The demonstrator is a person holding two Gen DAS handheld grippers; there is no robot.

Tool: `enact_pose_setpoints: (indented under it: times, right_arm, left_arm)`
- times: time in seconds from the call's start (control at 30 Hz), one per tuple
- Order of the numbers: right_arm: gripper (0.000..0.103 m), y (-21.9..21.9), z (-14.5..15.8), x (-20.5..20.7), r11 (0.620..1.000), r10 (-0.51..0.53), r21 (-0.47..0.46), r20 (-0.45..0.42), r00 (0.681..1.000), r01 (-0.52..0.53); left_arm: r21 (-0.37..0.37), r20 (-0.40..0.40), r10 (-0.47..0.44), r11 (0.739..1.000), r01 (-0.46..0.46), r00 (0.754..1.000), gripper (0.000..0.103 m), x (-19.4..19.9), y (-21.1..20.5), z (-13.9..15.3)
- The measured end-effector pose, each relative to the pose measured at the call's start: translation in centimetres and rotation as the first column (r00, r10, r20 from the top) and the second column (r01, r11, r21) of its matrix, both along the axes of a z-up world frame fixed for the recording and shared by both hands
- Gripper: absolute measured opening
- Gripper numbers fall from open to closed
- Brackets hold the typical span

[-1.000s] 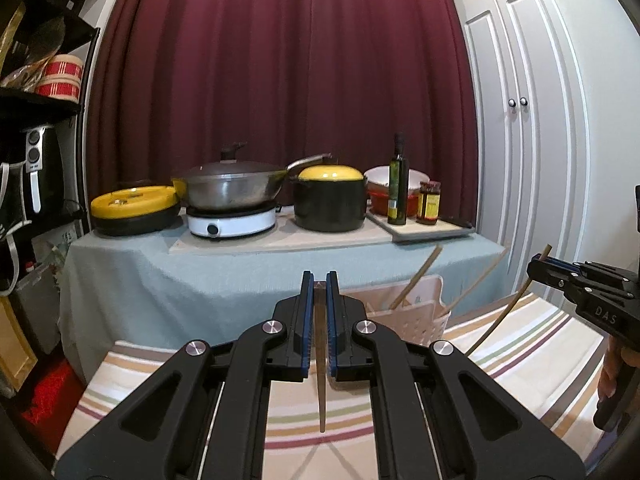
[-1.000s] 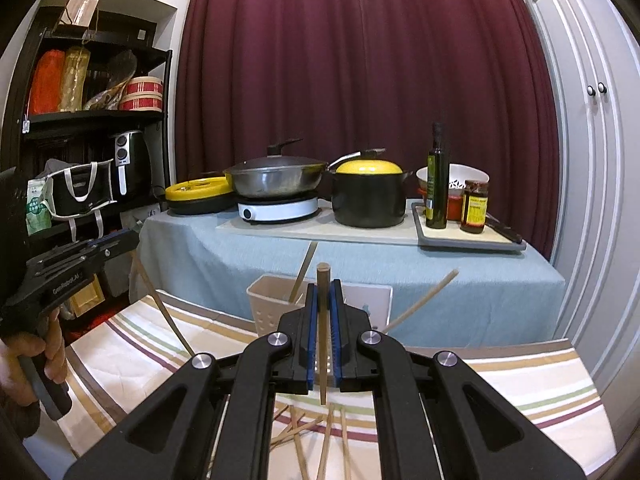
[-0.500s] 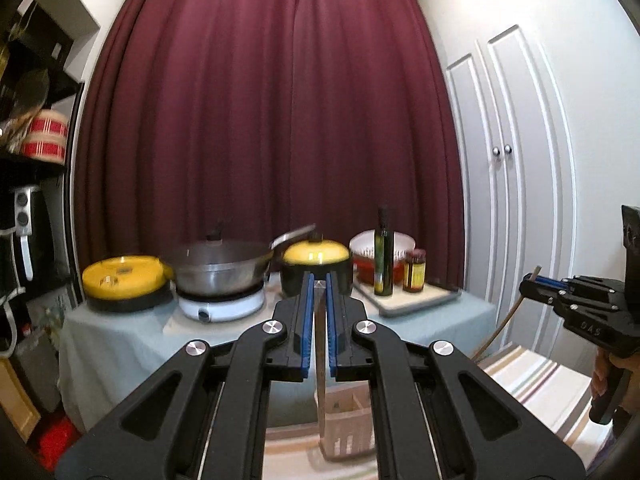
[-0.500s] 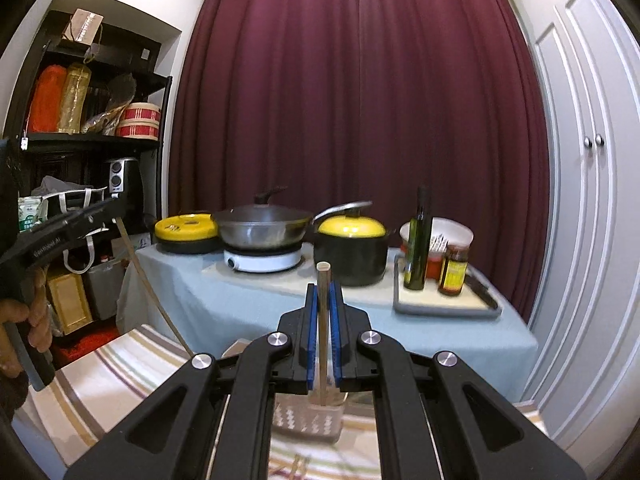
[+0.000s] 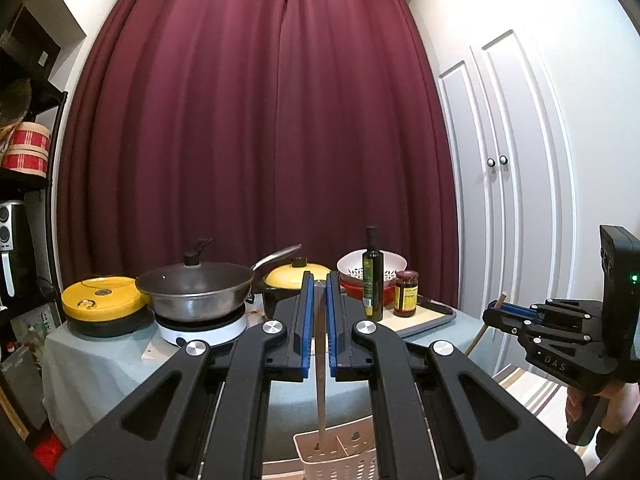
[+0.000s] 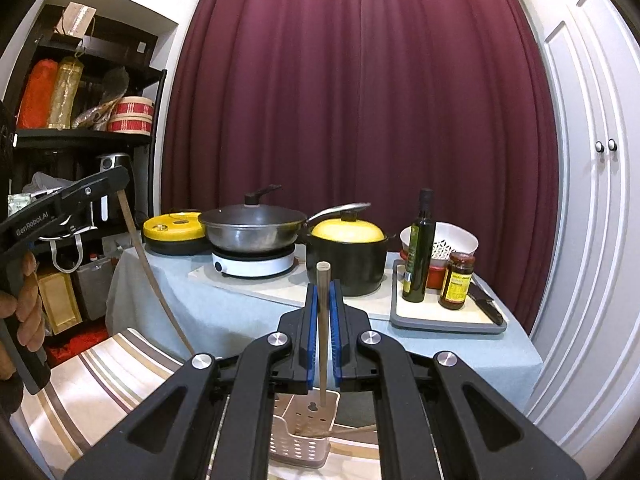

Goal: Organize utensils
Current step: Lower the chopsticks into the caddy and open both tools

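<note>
My left gripper is shut on a wooden chopstick that hangs straight down, its tip over a white perforated utensil basket. My right gripper is shut on another wooden chopstick, upright, with its lower end at the rim of the same basket. Each gripper shows in the other's view: the right one at the right edge, the left one at the left edge, both with a chopstick. A hand holds the left tool.
The basket stands on a striped tablecloth. Behind it is a table with a wok on a hotplate, a black pot with yellow lid, an oil bottle, a jar and a knife on a tray. Shelves stand at the left.
Both grippers have risen and tilted up with their chopsticks; the basket has dropped to the bottom of both views, and the loose chopsticks on the cloth have left the view.
</note>
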State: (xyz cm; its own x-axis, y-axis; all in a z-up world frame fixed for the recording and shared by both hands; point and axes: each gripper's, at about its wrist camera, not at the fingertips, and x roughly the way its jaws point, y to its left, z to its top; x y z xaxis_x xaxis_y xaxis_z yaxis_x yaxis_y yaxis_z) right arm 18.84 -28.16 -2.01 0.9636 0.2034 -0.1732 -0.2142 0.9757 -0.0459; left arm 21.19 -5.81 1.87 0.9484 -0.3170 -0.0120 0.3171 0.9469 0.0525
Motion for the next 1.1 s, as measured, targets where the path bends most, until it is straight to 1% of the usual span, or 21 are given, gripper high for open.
enact_pose_setpoints:
  times: [0.2,0.47,0.67,0.77,0.83,0.87,0.9,0.93,1.0,1.07,1.1]
  right_arm:
    - [0.007,0.2,-1.9,2.0,1.000,0.008,0.001,-0.048,0.999,-0.008]
    - [0.007,0.3,-5.1,4.4,1.000,0.017,0.007,-0.129,0.992,-0.016]
    - [0.007,0.7,-6.8,5.4,1.000,0.020,0.001,-0.171,0.985,-0.020]
    - [0.008,0.7,-6.9,5.4,1.000,0.024,0.009,-0.169,0.985,-0.022]
    - [0.016,0.7,-6.6,5.1,1.000,0.023,0.016,-0.161,0.987,-0.021]
    - [0.025,0.6,-6.4,4.7,1.000,0.020,0.021,-0.150,0.988,-0.017]
    - [0.031,0.6,-6.2,4.3,1.000,0.017,0.023,-0.141,0.990,-0.014]
    - [0.033,0.5,-6.0,3.9,1.000,0.014,0.023,-0.132,0.991,-0.011]
    - [0.036,0.5,-5.6,3.0,1.000,0.009,0.024,-0.117,0.993,-0.006]
    - [0.038,0.3,-5.3,1.9,1.000,0.004,0.030,-0.107,0.994,-0.001]
    - [0.039,0.2,-5.3,1.2,0.999,0.002,0.035,-0.105,0.995,0.002]
  left_arm:
    - [0.007,-0.039,0.008,1.000,-0.008,0.999,0.006,2.2,-0.6,-2.2]
    - [0.024,-0.129,0.014,1.000,-0.011,0.992,0.006,5.2,-1.5,-6.0]
    - [0.038,-0.194,0.004,0.999,0.004,0.981,0.007,6.5,-1.8,-8.1]
    - [0.038,-0.236,0.002,0.999,0.007,0.972,0.007,7.1,-1.8,-8.9]
    - [0.032,-0.246,0.004,0.999,0.004,0.969,0.010,7.2,-1.5,-9.2]
    - [0.025,-0.251,0.006,1.000,0.001,0.968,0.015,7.1,-1.3,-9.2]
    - [0.023,-0.251,0.008,1.000,-0.002,0.968,0.022,7.0,-1.2,-9.2]
    - [0.019,-0.249,0.013,1.000,-0.009,0.969,0.025,6.7,-0.9,-9.1]
    - [0.018,-0.241,0.024,1.000,-0.020,0.970,0.035,6.0,-0.5,-8.9]
    - [0.023,-0.234,0.038,0.999,-0.034,0.971,0.040,5.0,-0.1,-8.9]
    - [0.025,-0.235,0.044,0.999,-0.039,0.971,0.041,4.6,0.1,-8.9]
